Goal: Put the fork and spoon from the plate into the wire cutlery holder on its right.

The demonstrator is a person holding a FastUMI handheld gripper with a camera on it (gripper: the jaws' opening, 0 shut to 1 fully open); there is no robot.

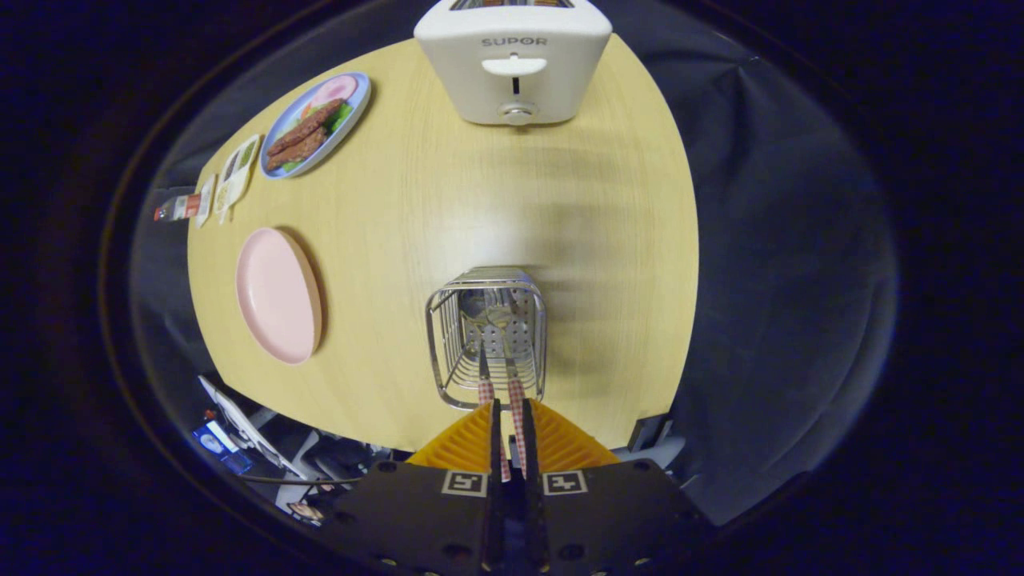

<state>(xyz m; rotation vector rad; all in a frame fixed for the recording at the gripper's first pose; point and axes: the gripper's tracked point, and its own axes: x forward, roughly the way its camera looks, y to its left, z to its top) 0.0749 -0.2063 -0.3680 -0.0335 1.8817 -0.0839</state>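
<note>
**Cutlery transfer: late stage**

Lower centre: your gripper [507,416], jaws nearly closed on two checked handles, fork [485,376] and spoon [514,384], heads down inside one wire cutlery holder [488,336]. Release remains. Left of centre: one pink plate [278,294], bare. Upper left: one food plate [316,124]. Top: one toaster [514,60] on the worktop [480,200].

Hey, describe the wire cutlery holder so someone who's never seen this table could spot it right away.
Start at the wooden table with the white toaster at its far end. Come toward the gripper, shut on two checked-handled utensils: the wire cutlery holder stands just ahead of the fingers, right of the empty pink plate. It is the only shiny open-wire basket there.
</note>
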